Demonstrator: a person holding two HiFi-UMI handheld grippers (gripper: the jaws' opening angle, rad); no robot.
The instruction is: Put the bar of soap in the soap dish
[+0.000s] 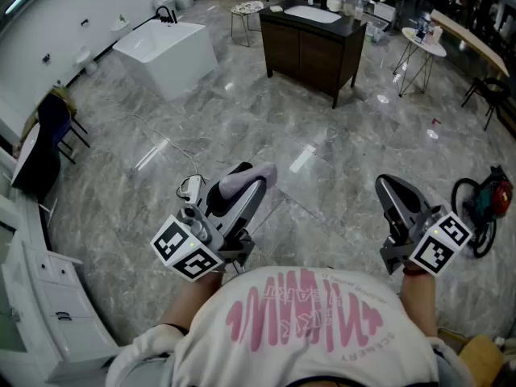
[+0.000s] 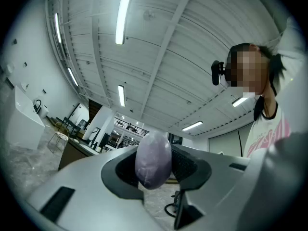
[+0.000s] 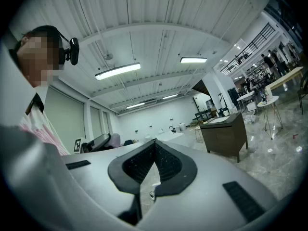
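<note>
A pale lilac oval bar of soap (image 2: 153, 159) sits upright between the dark pads of my left gripper (image 2: 154, 161), which is shut on it. In the head view the soap (image 1: 248, 176) shows at the tip of the left gripper (image 1: 242, 185), held in front of the person's chest over the marble floor. My right gripper (image 1: 389, 187) is at the right, level; its pads (image 3: 166, 163) meet at the tips with nothing between them. From the right gripper view the soap (image 3: 115, 139) shows beside it. No soap dish can be made out.
A dark vanity cabinet (image 1: 310, 45) with a white basin stands ahead across the marble floor. A white bathtub (image 1: 169, 55) is at far left. Small round tables (image 1: 423, 43) stand at far right. A red tool with black cable (image 1: 490, 204) lies on the floor at right.
</note>
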